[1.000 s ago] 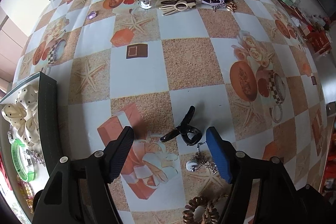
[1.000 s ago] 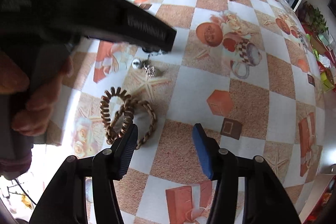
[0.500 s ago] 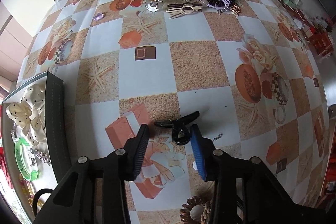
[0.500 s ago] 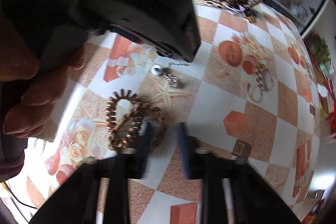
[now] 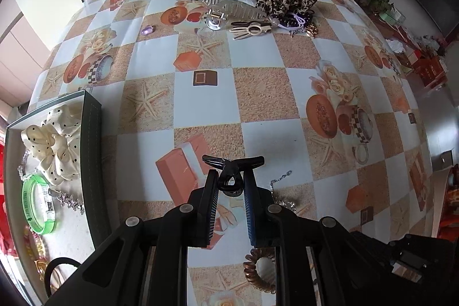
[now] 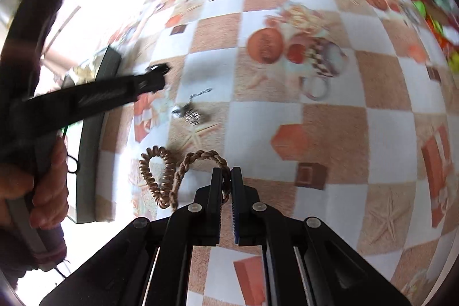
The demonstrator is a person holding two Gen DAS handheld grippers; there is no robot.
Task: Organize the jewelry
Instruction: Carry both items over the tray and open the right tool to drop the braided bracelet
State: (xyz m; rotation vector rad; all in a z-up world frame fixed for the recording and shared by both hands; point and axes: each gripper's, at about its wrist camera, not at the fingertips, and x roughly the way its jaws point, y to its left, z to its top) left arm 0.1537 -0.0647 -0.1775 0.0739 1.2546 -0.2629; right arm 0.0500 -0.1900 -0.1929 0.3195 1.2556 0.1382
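Now black hair clip (image 5: 231,174) between left tongs (image 5: 231,179) (pinched)

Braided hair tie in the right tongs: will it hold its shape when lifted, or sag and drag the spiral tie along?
The braided hair tie is a thin soft loop pinched at one spot by the right tongs, so it will probably droop. It looks light. It seems to overlap the spiral hair tie, which may snag and follow.

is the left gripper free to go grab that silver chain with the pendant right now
Probably not: the left gripper has just closed on the black hair clip. The silver chain lies unobstructed beside it, so the clip must go first.
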